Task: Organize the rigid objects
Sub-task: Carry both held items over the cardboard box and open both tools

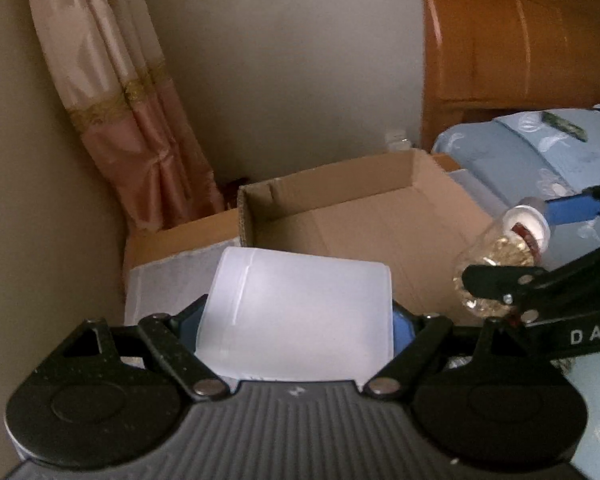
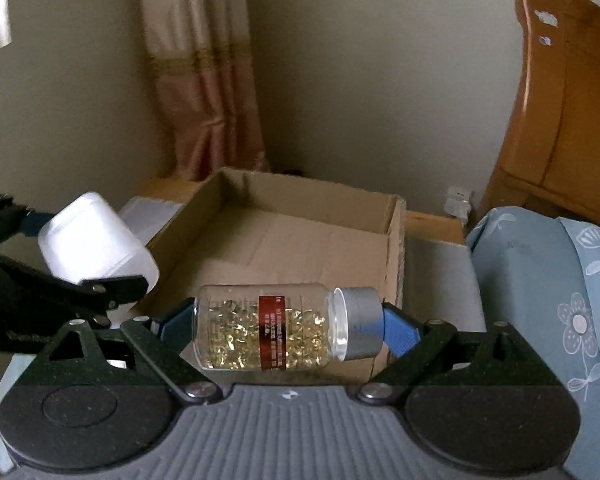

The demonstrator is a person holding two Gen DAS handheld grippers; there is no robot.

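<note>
My left gripper (image 1: 296, 320) pinches a frosted white plastic jar (image 1: 300, 312) between its blue-padded fingers (image 1: 405, 326), the jar filling the gap from side to side. From the right wrist view the same jar (image 2: 96, 240) hangs tilted just left of the cardboard box (image 2: 300, 240), above the box's near left corner.

My right gripper (image 2: 288, 330) pinches a clear capsule bottle (image 2: 268, 328) lying crosswise between its fingers (image 2: 400, 330), one pad on the bottle's base and the other on its grey cap (image 2: 362, 324). The bottle is packed with golden capsules and carries a dark red label band (image 2: 272, 332). From the left wrist view the bottle (image 1: 496, 260) is off to the right, its cap end tilted upward, beside the box's right wall.

The open cardboard box (image 1: 360, 208) sits ahead of both grippers, its brown floor bare where I can see it. Behind it stand a pale wall and a pink-and-cream curtain (image 1: 116, 92). To the right lie blue floral bedding (image 2: 560, 292) and a wooden headboard (image 2: 572, 112).
</note>
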